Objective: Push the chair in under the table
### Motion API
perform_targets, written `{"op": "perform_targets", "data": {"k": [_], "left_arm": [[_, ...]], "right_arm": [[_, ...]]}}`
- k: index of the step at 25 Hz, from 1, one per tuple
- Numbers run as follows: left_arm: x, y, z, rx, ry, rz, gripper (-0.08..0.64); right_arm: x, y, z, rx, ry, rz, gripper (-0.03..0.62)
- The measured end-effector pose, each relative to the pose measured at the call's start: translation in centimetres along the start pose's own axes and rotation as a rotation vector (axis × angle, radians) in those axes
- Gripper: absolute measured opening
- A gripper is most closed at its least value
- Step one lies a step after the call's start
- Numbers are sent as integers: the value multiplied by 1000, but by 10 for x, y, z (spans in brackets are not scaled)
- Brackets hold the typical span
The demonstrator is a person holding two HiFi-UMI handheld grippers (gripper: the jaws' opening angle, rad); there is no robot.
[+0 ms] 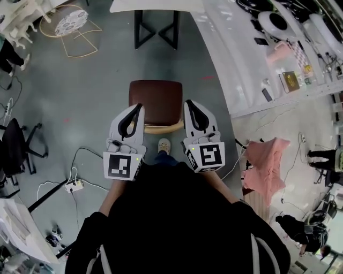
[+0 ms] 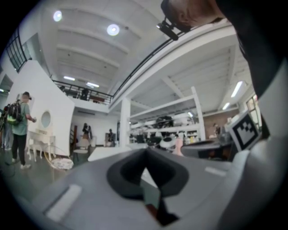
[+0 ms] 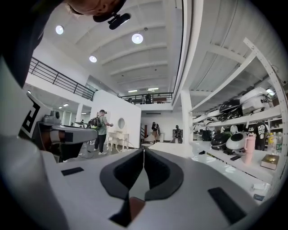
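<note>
My left gripper [image 1: 140,107] has its fingers pressed together with nothing between them, and my right gripper [image 1: 188,103] is closed and empty too. Both point level, one at each side of the brown-seated chair [image 1: 155,99], flanking its curved wooden back [image 1: 161,128]; I cannot tell whether they touch it. The chair stands on the grey floor, apart from the white bench [image 1: 155,5] with black legs ahead of it.

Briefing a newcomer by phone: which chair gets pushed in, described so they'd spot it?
Find the white table with black legs across the grey floor. The chair stands before it; its brown square seat sets it apart from the black office chair at left.
</note>
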State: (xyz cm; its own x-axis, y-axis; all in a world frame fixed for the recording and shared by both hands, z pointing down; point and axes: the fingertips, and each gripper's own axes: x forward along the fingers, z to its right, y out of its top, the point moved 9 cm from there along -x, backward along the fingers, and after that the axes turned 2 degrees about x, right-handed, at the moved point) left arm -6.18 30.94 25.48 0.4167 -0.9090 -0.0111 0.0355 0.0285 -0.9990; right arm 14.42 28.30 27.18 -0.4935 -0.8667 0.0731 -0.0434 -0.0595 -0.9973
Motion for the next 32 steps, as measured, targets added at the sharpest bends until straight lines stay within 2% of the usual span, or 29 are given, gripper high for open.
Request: {"op": "perform_targets", "data": {"k": [6,13,18,21,24,32], "left_arm": [[38,-22,-9,17,13,-42,15],[47,-62,-24,-19,-31,-193,131],[50,-92,-38,28,-122,-327,187],[50,-109,-41,54,-186,-419,208],[51,-128,-43,84,-252,-490,223],[49,-185,-50,115,-373,-652,266]], "right_arm": [[33,-19,29,-33,78,-66,23],[44,-49,34,-7,146,-161,23],[47,-69,29,-8,211,-238,29],[48,-86,30,38,232,-305,127],[49,-104,34,88,233,-373,131],[53,-152,35,8,333,-547,178]]}}
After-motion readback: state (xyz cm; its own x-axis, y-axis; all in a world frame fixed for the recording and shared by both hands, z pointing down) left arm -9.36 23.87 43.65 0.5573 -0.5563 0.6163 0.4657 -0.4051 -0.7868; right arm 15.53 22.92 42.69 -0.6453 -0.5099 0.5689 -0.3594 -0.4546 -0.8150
